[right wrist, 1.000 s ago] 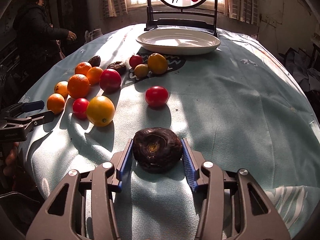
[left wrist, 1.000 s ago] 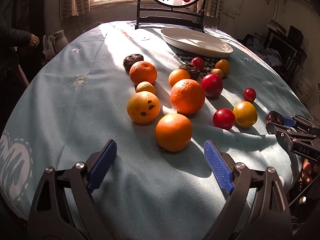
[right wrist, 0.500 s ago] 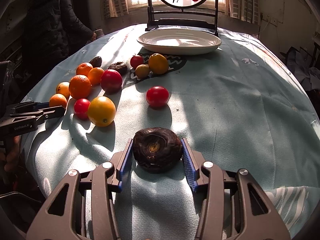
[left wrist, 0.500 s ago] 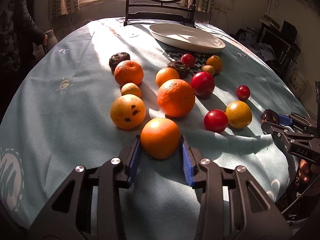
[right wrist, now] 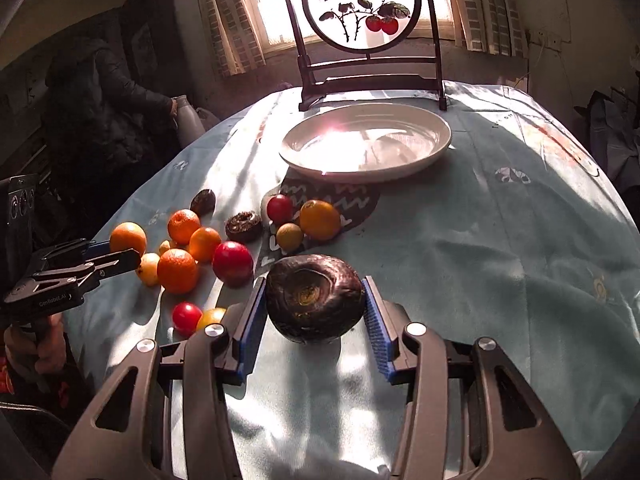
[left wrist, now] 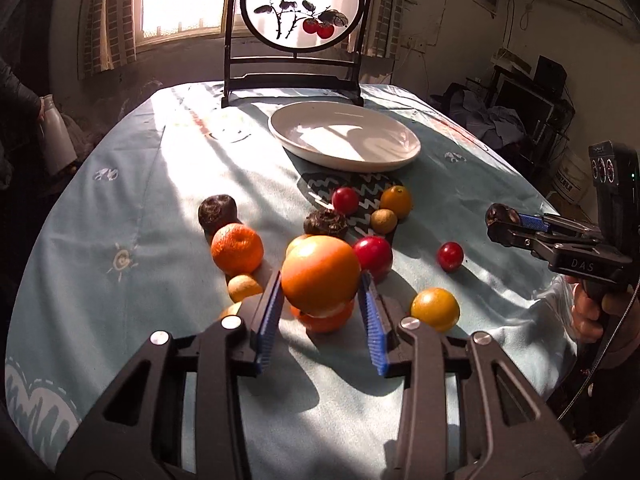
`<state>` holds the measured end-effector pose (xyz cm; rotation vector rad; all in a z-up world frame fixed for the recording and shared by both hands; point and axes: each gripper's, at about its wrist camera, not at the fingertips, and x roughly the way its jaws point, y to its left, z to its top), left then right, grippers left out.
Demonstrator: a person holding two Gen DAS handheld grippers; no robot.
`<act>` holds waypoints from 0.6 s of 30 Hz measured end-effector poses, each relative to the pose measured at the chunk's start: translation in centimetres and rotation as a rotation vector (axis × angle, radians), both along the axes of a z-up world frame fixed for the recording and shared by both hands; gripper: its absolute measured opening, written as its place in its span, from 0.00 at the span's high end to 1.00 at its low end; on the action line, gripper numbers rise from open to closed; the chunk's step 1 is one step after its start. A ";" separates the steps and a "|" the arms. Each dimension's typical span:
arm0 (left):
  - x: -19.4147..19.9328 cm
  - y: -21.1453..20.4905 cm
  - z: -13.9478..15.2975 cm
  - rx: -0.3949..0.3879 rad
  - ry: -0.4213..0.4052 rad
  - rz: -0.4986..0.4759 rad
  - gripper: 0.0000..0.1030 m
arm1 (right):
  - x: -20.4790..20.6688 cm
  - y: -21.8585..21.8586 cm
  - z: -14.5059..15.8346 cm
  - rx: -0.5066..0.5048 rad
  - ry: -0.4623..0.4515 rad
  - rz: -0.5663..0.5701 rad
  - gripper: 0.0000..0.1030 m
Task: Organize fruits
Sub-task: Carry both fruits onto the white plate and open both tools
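Above the near bench point(left wrist: 120, 208), the left claw point(left wrist: 320, 312) clenches an orange point(left wrist: 320, 278), the right claw point(right wrist: 314, 316) a dark fruit point(right wrist: 314, 296); carry both level to the far plate point(left wrist: 400, 160), then lower gently.

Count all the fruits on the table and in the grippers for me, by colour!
Red fruits: 4
Dark brown fruits: 3
Orange or yellow fruits: 9
Total: 16
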<state>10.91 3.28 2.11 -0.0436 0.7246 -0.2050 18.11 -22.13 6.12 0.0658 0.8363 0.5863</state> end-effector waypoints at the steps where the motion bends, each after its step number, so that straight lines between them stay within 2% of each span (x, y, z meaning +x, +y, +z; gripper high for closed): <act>1: 1.3 -0.2 0.9 -0.007 -0.015 -0.009 0.63 | 1.4 0.1 0.5 0.013 -0.010 -0.015 0.54; 4: 6.5 -0.9 2.7 -0.031 -0.022 -0.035 0.63 | 6.2 0.8 1.2 0.029 -0.037 -0.066 0.54; 7: 12.5 -2.0 3.1 -0.021 0.019 -0.044 0.63 | 11.0 2.0 0.7 -0.006 -0.053 -0.105 0.54; 10: 18.4 -2.6 1.9 -0.002 0.094 -0.010 0.63 | 15.3 3.0 -1.3 -0.024 0.002 -0.124 0.55; 13: 22.6 -2.9 0.3 0.007 0.168 0.015 0.63 | 18.0 3.6 -3.2 -0.040 0.056 -0.128 0.55; 18: 25.9 -3.7 -2.2 0.038 0.238 0.029 0.63 | 19.7 4.2 -4.7 -0.063 0.084 -0.114 0.54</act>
